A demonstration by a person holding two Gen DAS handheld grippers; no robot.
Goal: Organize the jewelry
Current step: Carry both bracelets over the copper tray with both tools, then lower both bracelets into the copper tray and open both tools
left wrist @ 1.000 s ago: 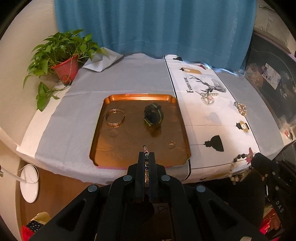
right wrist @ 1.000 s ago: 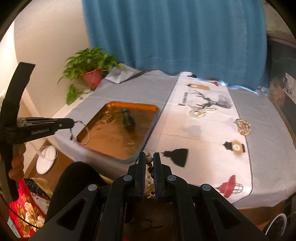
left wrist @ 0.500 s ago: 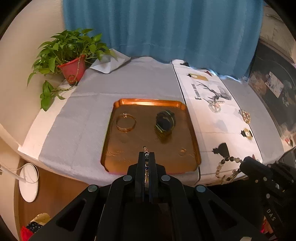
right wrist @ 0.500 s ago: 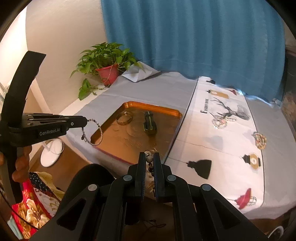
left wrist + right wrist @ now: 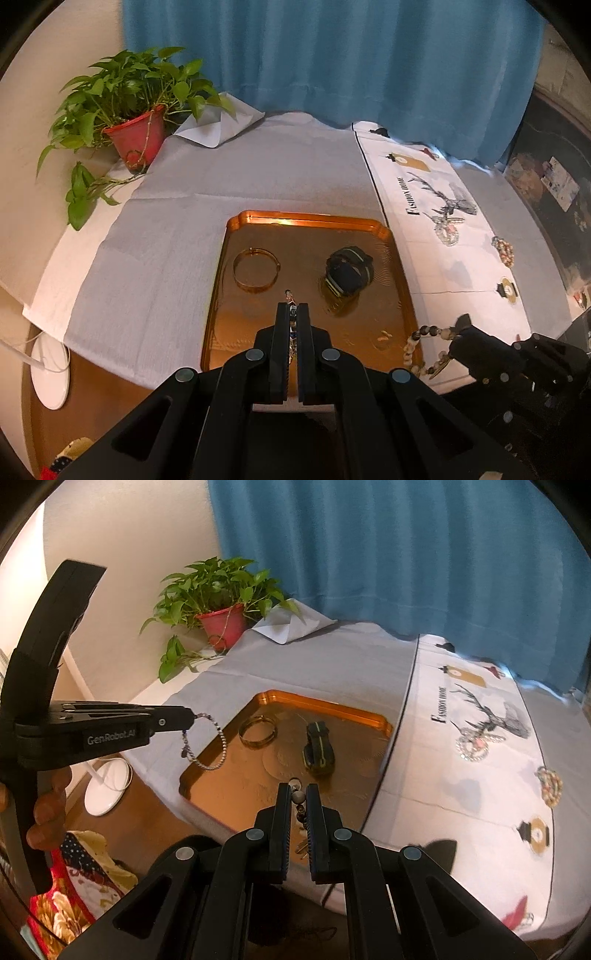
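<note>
Two grippers: both closed
Left gripper (image 5: pixel 292 308): grips thin chain bracelet (image 5: pixel 207 744)
Right gripper (image 5: pixel 298 794): grips beaded bracelet (image 5: pixel 424 345)
Tray (image 5: pixel 310 220): near counter's front edge

Matte black claw (image 5: pixel 292 308) bodies, round silver screws, ribbed finger pads, white "GenRobot.AI" lettering on one side

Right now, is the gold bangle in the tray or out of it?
In. The gold bangle lies flat on the tray floor, left of the dark watch.

Potted plant (image 5: pixel 122 107) at table's far-left corner, blue curtain (image 5: pixel 332 59) behind, white disc (image 5: pixel 50 369) on floor
</note>
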